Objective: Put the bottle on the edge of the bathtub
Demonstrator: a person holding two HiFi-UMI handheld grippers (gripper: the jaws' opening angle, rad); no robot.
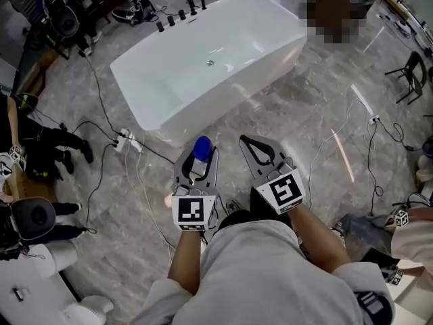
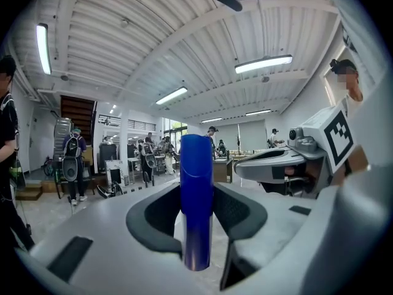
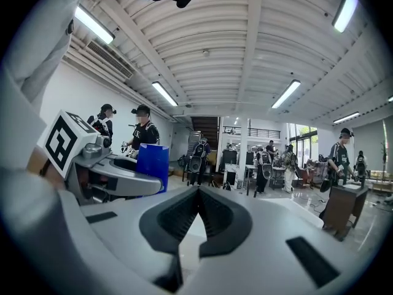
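Inspecting this moment, I found that you held the bottle in your left gripper, jaws clamped on its sides, one pad to either flank. The left gripper view confirmed the grasp: the blue body stood squarely between the dark pads with no gap visible on either side.

The bottle hung in the air above the grey floor, short of the bathtub and apart from it. It had not been set on the rim.

Your right gripper was carried just beside the left. Its own view showed the jaws drawn together at the tips with nothing between them. In my judgement it was held idle and to the side so as to leave the left a free path to the tub.

Orientation: the head view showed the bottle nearly end-on, its round blue top facing up toward the camera. In the left gripper view its long axis ran top to bottom across the jaws. I therefore judged it upright, or close to it, with the long axis crossing the line of the jaws and not lying along it. That grip, taken on the sides, appeared chosen to leave the base free for setting down on the near rim. I could not see the base itself.
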